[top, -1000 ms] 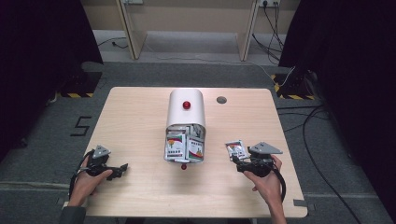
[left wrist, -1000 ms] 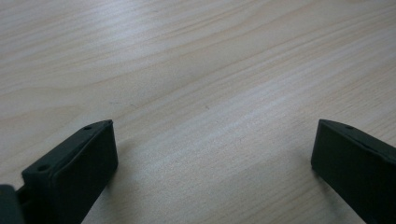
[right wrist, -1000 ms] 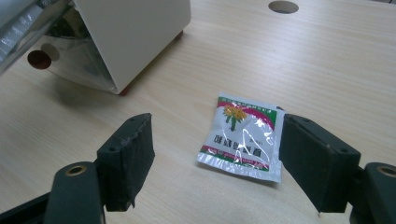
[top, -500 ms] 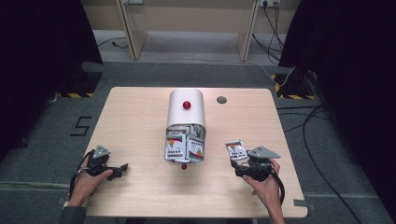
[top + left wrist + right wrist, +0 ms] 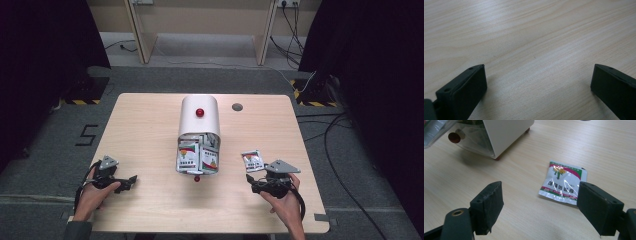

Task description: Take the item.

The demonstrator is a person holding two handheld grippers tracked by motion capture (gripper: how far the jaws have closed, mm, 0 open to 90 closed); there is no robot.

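The right claw [image 5: 539,202] has just been opening — jaws spread, nothing between them, a sachet [image 5: 563,182] flat on the surface [image 5: 150,130] just beyond. The left claw [image 5: 537,82] is spread too — over bare wood.

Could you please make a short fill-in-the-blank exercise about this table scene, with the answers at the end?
1. The loose packet lies flat on the ____ table.
2. The knob on top of the white container is ____ in colour.
3. The jaws of the right gripper are ____, with nothing between them.
4. The right gripper's jaws have just been ____.

Missing words: wooden; red; open; opening
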